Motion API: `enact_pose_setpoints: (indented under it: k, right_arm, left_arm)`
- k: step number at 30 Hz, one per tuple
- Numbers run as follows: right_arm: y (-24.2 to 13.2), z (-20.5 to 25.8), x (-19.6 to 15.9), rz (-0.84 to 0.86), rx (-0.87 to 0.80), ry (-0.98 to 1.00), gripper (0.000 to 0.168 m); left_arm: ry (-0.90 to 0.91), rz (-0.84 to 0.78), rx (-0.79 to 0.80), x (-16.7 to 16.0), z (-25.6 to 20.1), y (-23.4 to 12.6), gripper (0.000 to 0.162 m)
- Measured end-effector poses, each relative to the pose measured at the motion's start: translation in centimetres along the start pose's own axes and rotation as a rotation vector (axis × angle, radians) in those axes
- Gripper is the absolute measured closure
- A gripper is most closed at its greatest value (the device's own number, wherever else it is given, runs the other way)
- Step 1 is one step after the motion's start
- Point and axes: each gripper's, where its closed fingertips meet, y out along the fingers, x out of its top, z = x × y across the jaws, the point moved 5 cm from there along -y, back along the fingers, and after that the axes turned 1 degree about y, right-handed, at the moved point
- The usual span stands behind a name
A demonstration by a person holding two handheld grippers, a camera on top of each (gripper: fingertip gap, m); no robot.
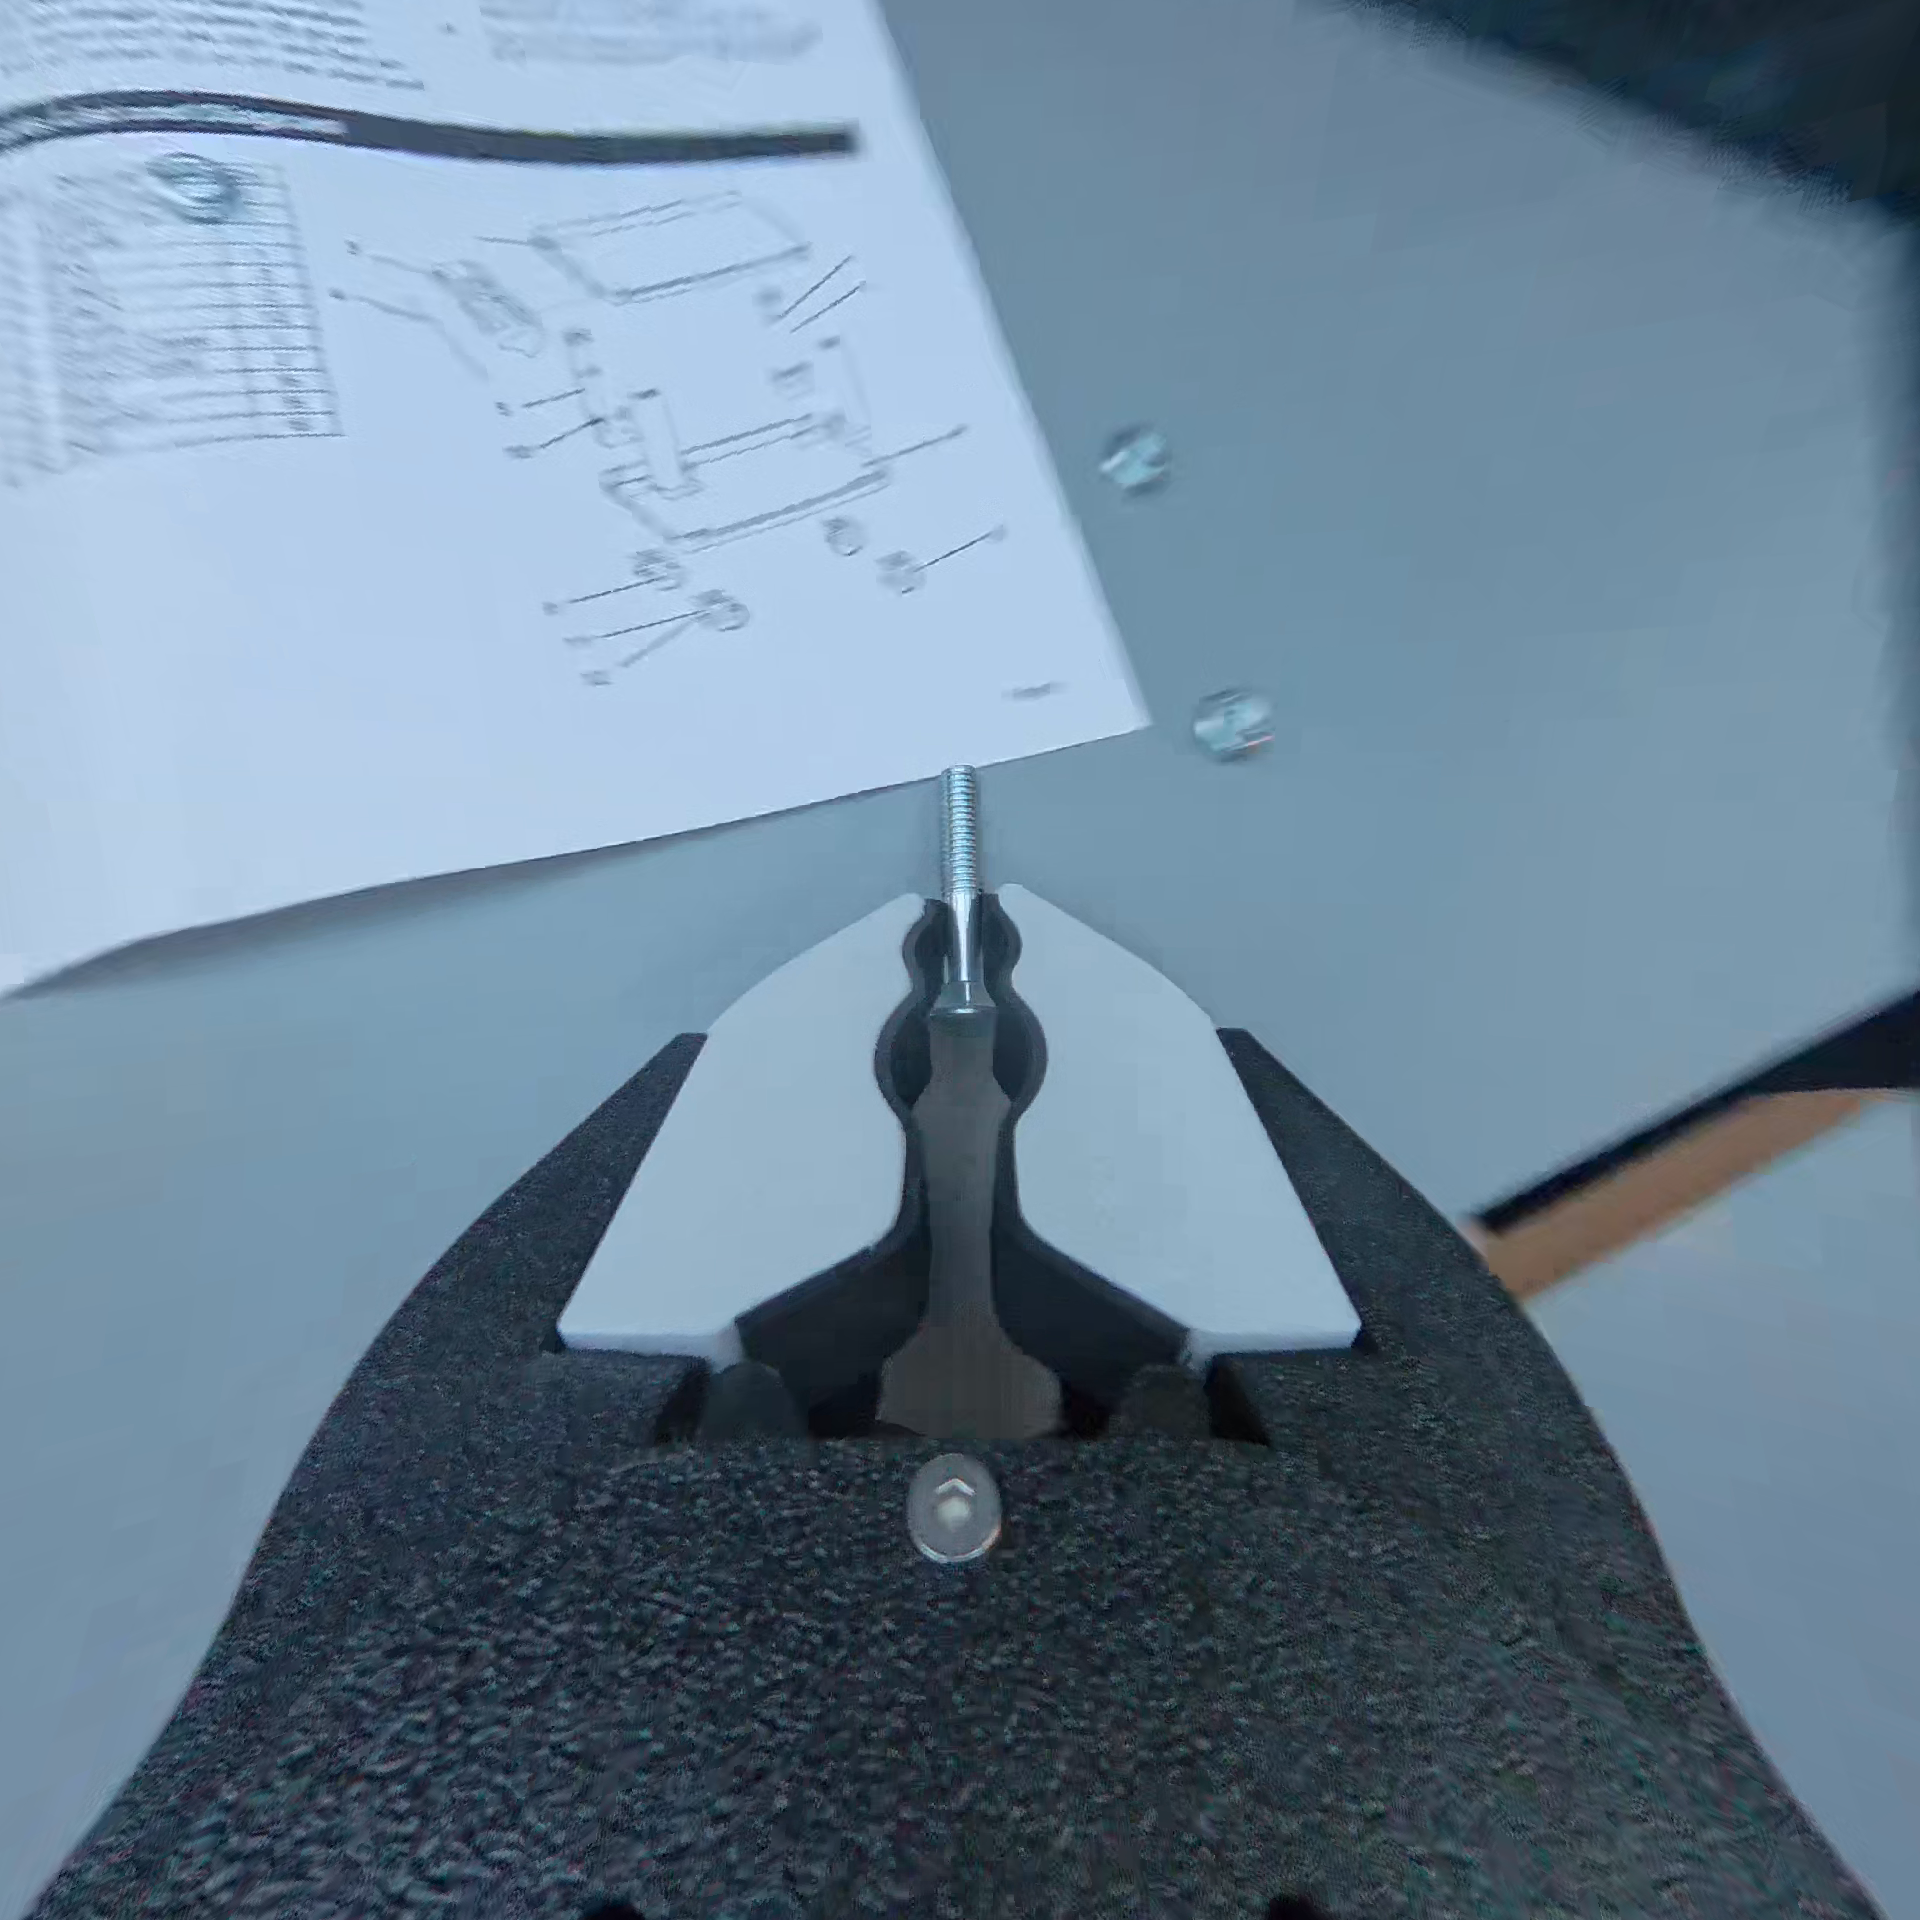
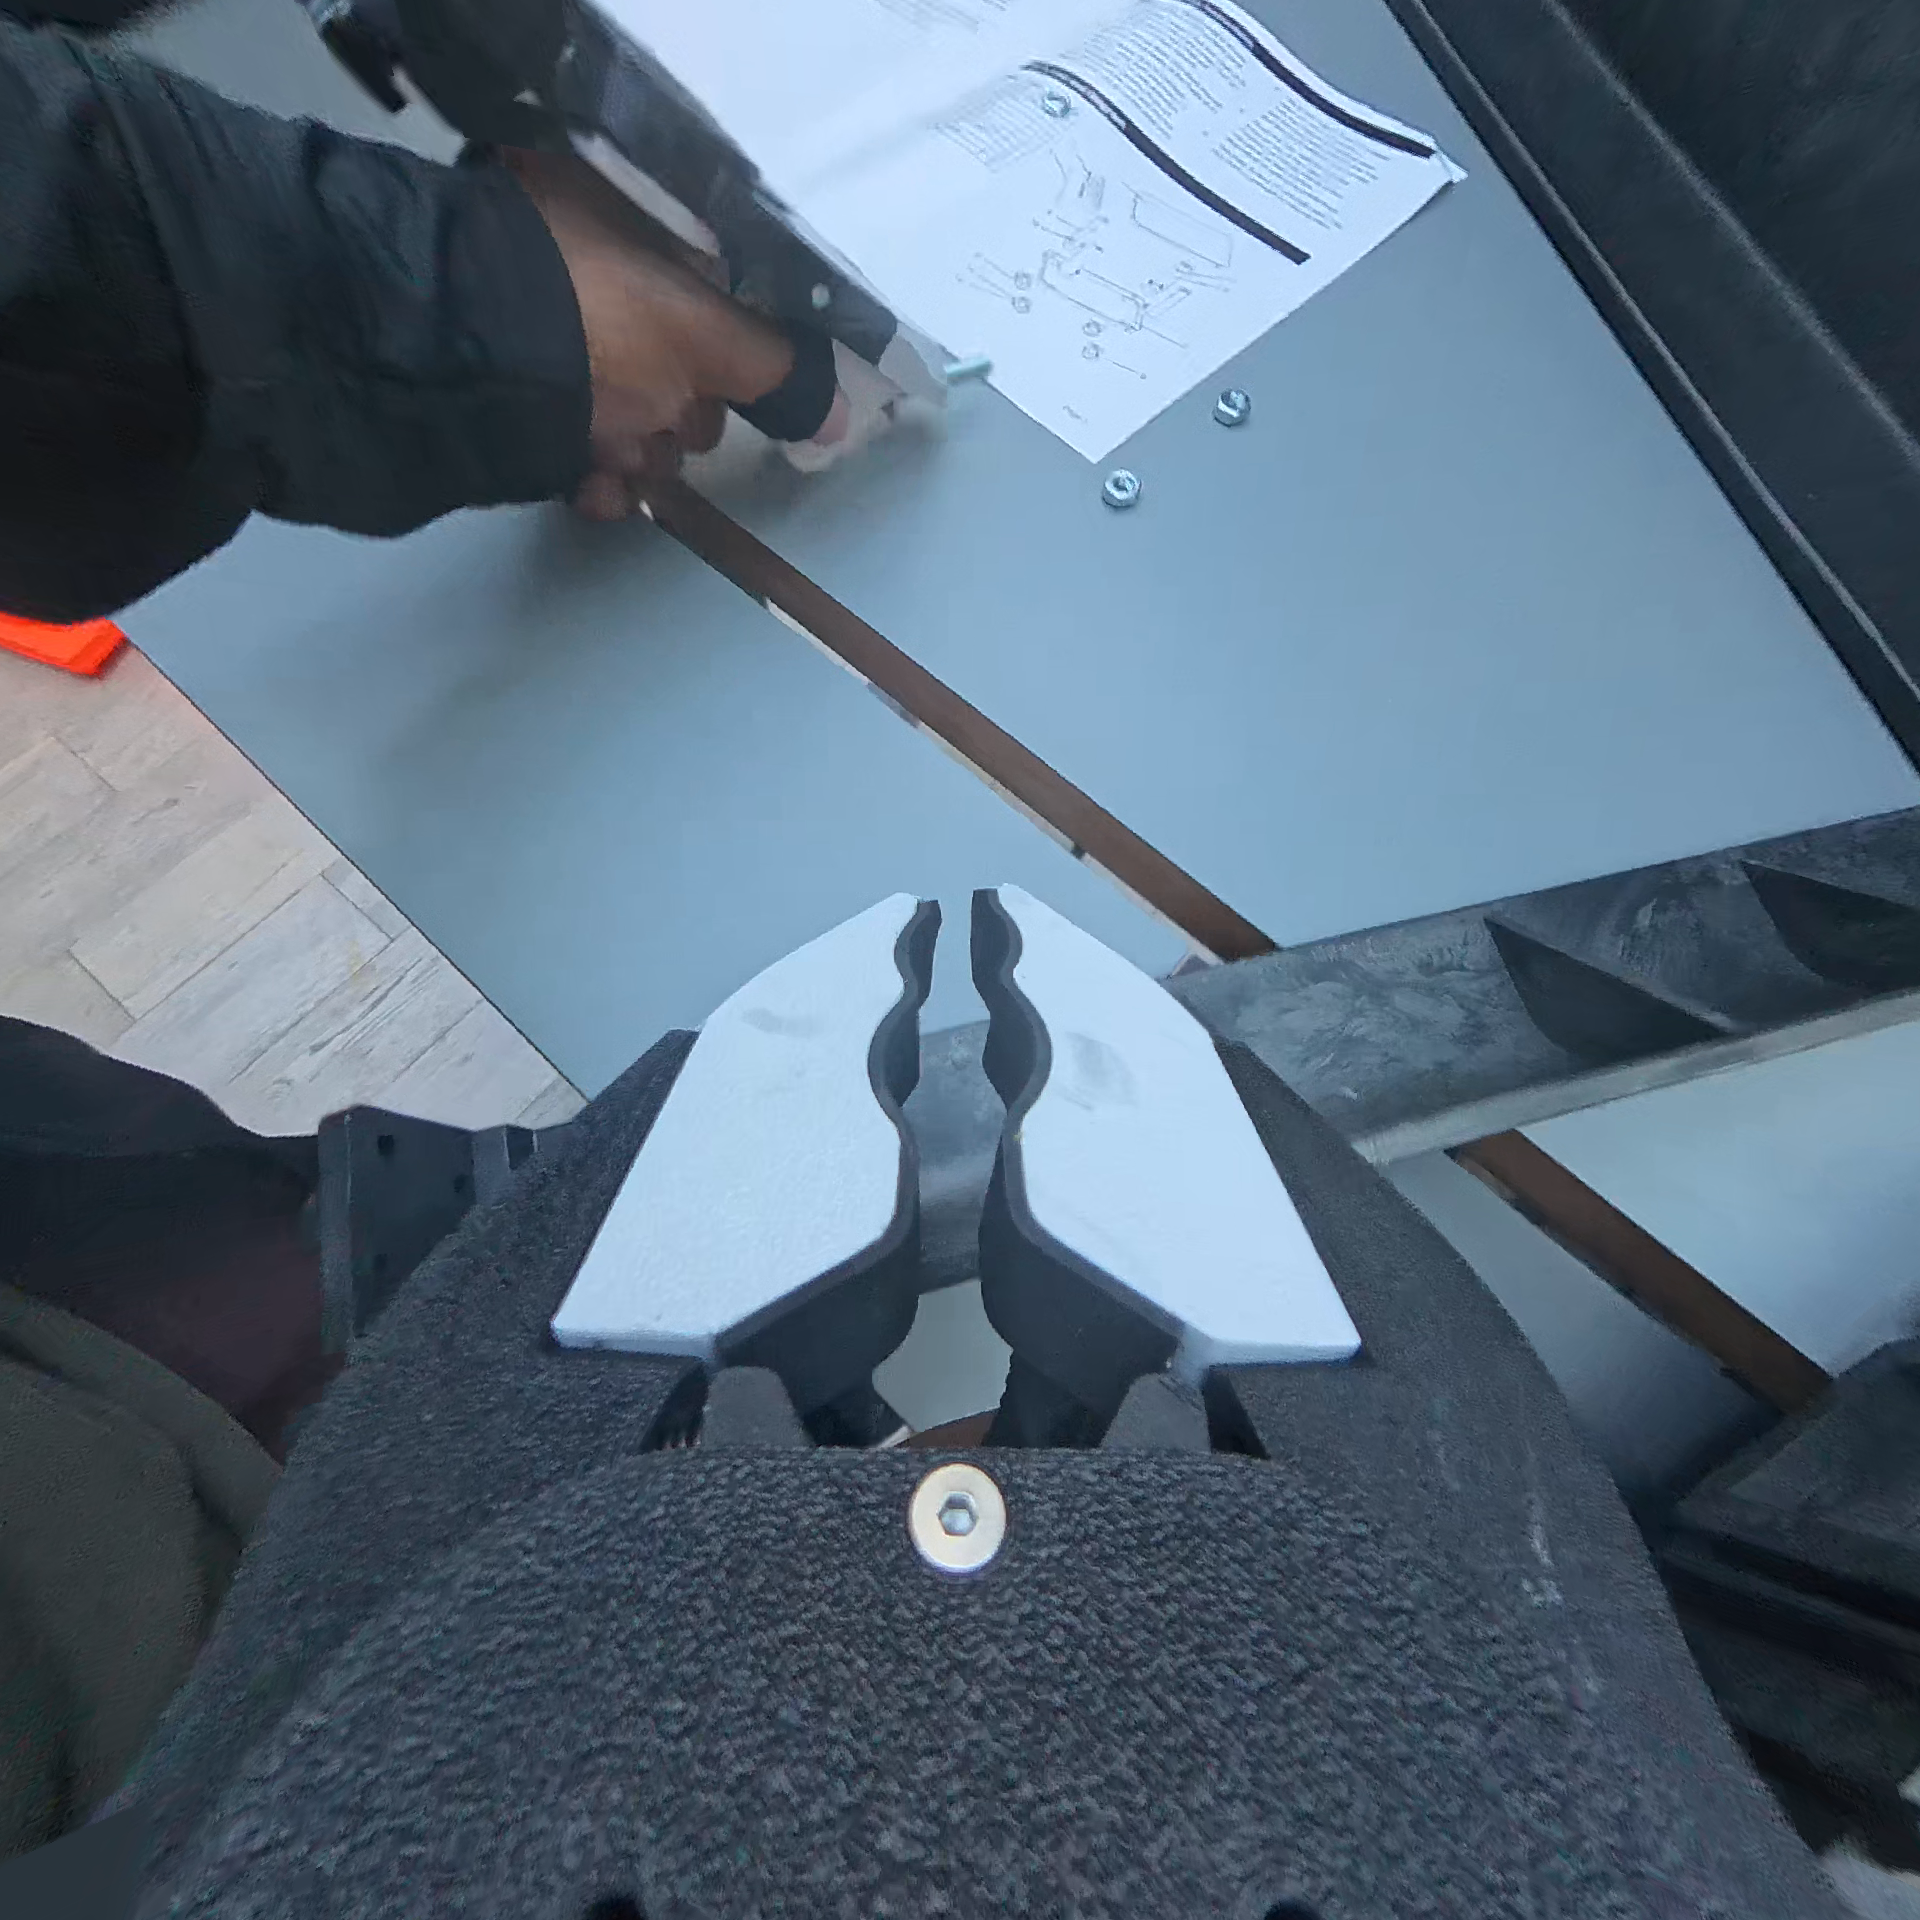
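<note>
My left gripper (image 1: 961,904) is shut on a silver bolt (image 1: 958,831). The bolt's threaded end sticks out past the fingertips and its head sits between the pads. It hovers over the grey table (image 1: 1455,520), at the corner of a printed assembly sheet (image 1: 416,623). Two silver nuts (image 1: 1135,457) (image 1: 1231,722) lie on the table just right of the sheet. My right gripper (image 2: 956,909) stands nearly closed, with a narrow slit between the pads, over a dark grey metal part (image 2: 1351,1018) that runs between the fingers. The right wrist view shows the left gripper (image 2: 914,384) in a person's hand, with the bolt (image 2: 971,366).
A large black moulded part (image 2: 1714,312) borders the table on the right. A brown seam (image 2: 935,707) crosses the table. A black bracket (image 2: 384,1195) sits left of my right gripper. One more nut (image 2: 1057,101) lies on the sheet. Wood floor (image 2: 156,883) and an orange item (image 2: 62,639) are at left.
</note>
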Motion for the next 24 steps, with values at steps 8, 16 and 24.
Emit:
enact_pose_setpoints:
  k: [8, 16, 24]
  right_arm:
    - [2.6, 0.5, 5.1, -0.130, 0.517, 0.551, 0.142]
    - [1.8, 1.9, 8.5, -0.263, 0.801, 0.825, 0.138]
    - [2.2, 4.6, 9.5, -0.283, 0.718, 0.831, 0.156]
  left_arm:
    - [-0.517, -0.530, -0.928, 2.5, -11.0, -12.0, 0.155]
    - [-0.476, -0.478, -1.211, 0.4, -13.3, -15.9, 0.155]
    - [-0.466, -0.379, -1.310, -1.0, -12.8, -16.7, 0.155]
